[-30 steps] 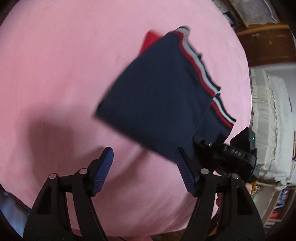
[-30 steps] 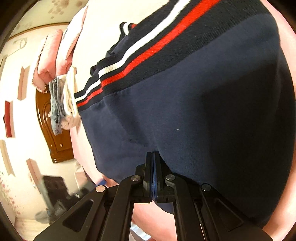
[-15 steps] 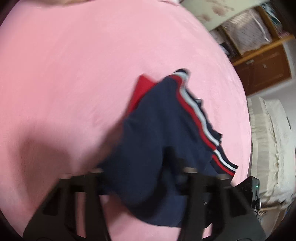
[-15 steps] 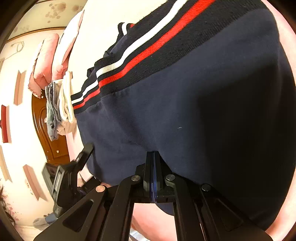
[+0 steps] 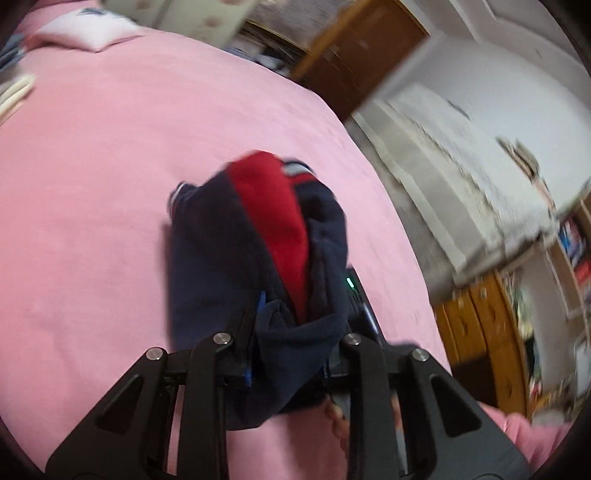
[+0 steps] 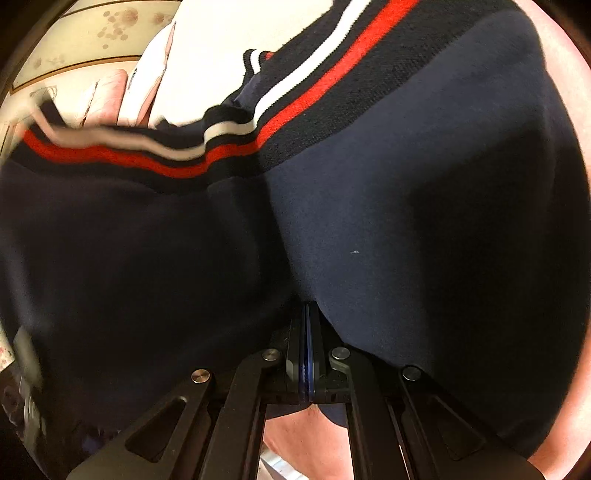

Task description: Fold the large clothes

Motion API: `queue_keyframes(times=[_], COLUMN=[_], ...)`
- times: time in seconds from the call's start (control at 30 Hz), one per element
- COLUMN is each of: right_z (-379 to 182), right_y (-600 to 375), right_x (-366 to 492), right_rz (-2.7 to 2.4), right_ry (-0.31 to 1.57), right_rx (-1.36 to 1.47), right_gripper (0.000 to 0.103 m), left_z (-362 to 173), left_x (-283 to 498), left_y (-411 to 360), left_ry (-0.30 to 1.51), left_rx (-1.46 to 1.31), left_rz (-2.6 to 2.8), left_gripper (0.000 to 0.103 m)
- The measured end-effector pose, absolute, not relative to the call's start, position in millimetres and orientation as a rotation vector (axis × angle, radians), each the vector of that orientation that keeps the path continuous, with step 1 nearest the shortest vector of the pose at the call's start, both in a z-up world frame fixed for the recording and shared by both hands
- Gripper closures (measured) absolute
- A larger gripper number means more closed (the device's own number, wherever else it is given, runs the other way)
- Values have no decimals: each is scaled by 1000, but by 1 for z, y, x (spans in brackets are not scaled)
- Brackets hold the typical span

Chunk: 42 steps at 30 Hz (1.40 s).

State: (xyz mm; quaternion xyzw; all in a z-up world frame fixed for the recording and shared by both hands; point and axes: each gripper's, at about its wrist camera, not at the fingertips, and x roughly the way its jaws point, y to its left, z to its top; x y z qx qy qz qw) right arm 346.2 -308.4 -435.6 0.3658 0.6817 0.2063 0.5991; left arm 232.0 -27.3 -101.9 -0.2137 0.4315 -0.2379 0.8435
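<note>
A navy garment (image 5: 207, 266) with a red panel lies on a pink bed (image 5: 92, 184), and both tongs are at its near edge. The left gripper (image 5: 295, 325) has just been closing, and a thick bunch of the navy cloth now sits pinched between its jaws, lifted clear of the sheet so the fabric hangs down from them in a soft fold. The red panel runs up the middle of the raised part, with a bit of striped trim at the far end. Just behind that bunch the dark body of the other tool shows, a small green light on it.

The right gripper (image 6: 307, 332) has its jaws pressed flat together with no gap between them. The garment's edge drapes right over its tips, so whether any cloth is caught there cannot be told. From this side the navy cloth fills nearly the whole view, with a red and white striped band (image 6: 321, 85) across the top; on the left the band is blurred.

A pillow (image 5: 92, 33) lies at the head of the bed, and a wooden cabinet (image 5: 476, 332) stands to the right.
</note>
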Motion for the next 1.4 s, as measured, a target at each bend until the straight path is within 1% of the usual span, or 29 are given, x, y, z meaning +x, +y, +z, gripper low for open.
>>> queue_keyframes(times=[0.07,0.17,0.2,0.23,0.3,0.37,0.4,0.43,0.47,0.5,0.57,0.63,0.73,0.87,0.9,0.97,1.0,1.03,1.07,1.1,1.17,1.27,1.4], right_z=[-430,-413,-405,-398,-384,-370,-362,-354,-349,-344,-339,-338,-339,-339,-337,-339,-340,-343,-345,-346,-347,-337,-301], right_y=[-321,-356,-372,-387,-413,-431,-438,-443,-444,-446,-445,-437,-418,-401,-396,-388,-383,-378,-373,-368,-358,-353,-371], right_x=[344,338,336,334,332,331,332,333,334,336,340,346,358,366,368,370,373,376,378,380,383,380,367], right_rz=[479,438,400,359,309,262,253,252,253,261,285,317,361,441,458,445,429,432,435,431,411,414,343], right_ry=[1571,1506,1482,1466,1435,1411,1393,1371,1355,1334,1315,1325,1352,1341,1332,1347,1366,1382,1388,1391,1399,1372,1298], right_rx=[875,899,880,852,823,779,751,733,727,729,755,772,747,784,779,732,704,688,681,659,579,527,493], right_gripper=[103,103,100,99,99,99,99,99,98,98,96,92,91,91,89,73,61,60,61,63,95,97,97], left_z=[-102,-107,-110,-114,-121,-129,-135,-146,-153,-159,-163,-162,-153,-142,-140,-140,-143,-145,-147,-150,-154,-154,-147], left_x=[226,217,217,226,225,228,230,231,231,230,225,218,208,192,188,183,182,182,182,181,179,181,181], left_y=[-39,-45,-50,-58,-72,-88,-99,-110,-119,-128,-142,-152,-150,-126,-114,-97,-87,-81,-73,-64,-55,-52,-47], left_ry=[926,953,962,968,991,1026,1049,1091,1129,1160,1177,1186,1218,1214,1214,1234,1260,1277,1289,1290,1292,1289,1270], left_rx=[-421,-396,-381,-370,-317,-278,-264,-246,-227,-197,-129,-73,-56,-102,-124,-162,-191,-212,-238,-276,-322,-342,-321], left_rz=[-508,-492,-483,-476,-473,-466,-463,-464,-476,-487,-488,-481,-494,-458,-435,-396,-382,-369,-347,-316,-285,-267,-291], left_gripper=[82,82,82,82,82,80,77,69,58,53,37,29,28,28,28,26,26,26,26,26,26,26,26])
